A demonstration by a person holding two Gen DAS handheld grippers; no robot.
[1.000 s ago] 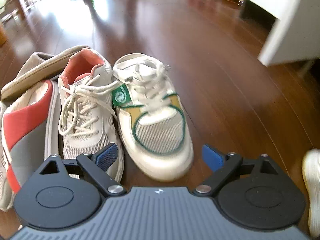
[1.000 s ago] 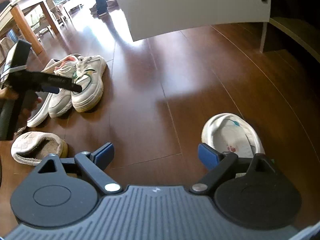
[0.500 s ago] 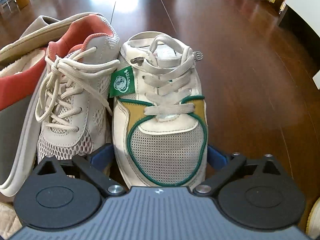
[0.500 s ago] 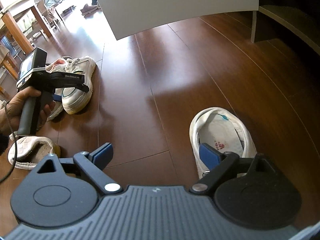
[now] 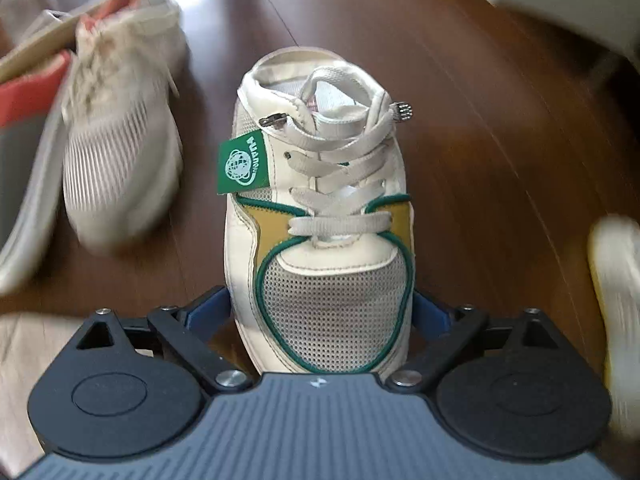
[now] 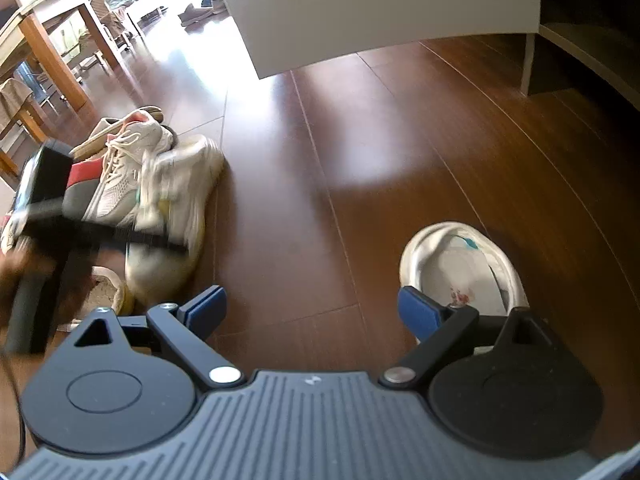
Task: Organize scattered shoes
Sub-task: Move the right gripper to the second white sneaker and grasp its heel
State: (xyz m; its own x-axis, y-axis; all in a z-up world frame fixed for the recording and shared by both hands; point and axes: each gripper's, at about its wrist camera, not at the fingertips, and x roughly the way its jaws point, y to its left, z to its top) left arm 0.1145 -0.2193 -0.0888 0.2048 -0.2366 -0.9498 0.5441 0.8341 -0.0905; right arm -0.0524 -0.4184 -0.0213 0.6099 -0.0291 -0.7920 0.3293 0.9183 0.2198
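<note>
— What's over on the left?

— A blurred pile: a grey-and-coral shoe (image 5: 24, 128) at the edge, and just beside it a beige mesh sneaker with cream laces (image 5: 120, 148). A pale quilted slipper (image 6: 108, 288) lies on the floor near them.

— And the left gripper (image 5: 320, 312)?

— Its blue fingers (image 5: 208, 312) press against both sides of the toe of the cream sneaker with green piping, a mustard panel and a green side tag (image 5: 324, 220). The shoe's heel points away from the gripper, and it sits apart from the beige one, with bare floor between them. A person's hand (image 6: 12, 276) holds that gripper's handle, though it is blurred.

— The right gripper (image 6: 312, 308)?

— Fingers spread wide with nothing between them. Its right finger (image 6: 416, 312) overlaps the edge of a white slip-on shoe (image 6: 460, 264) lying with its opening up; I can't tell whether it touches it.

— What about the room?

— Glossy dark brown wooden plank floor (image 6: 360, 140) throughout. At far left is a wooden dining table (image 6: 48, 32), and a white cabinet door (image 6: 380, 8) hangs open above the floor, with dark shelving (image 6: 580, 48) at far right.
</note>
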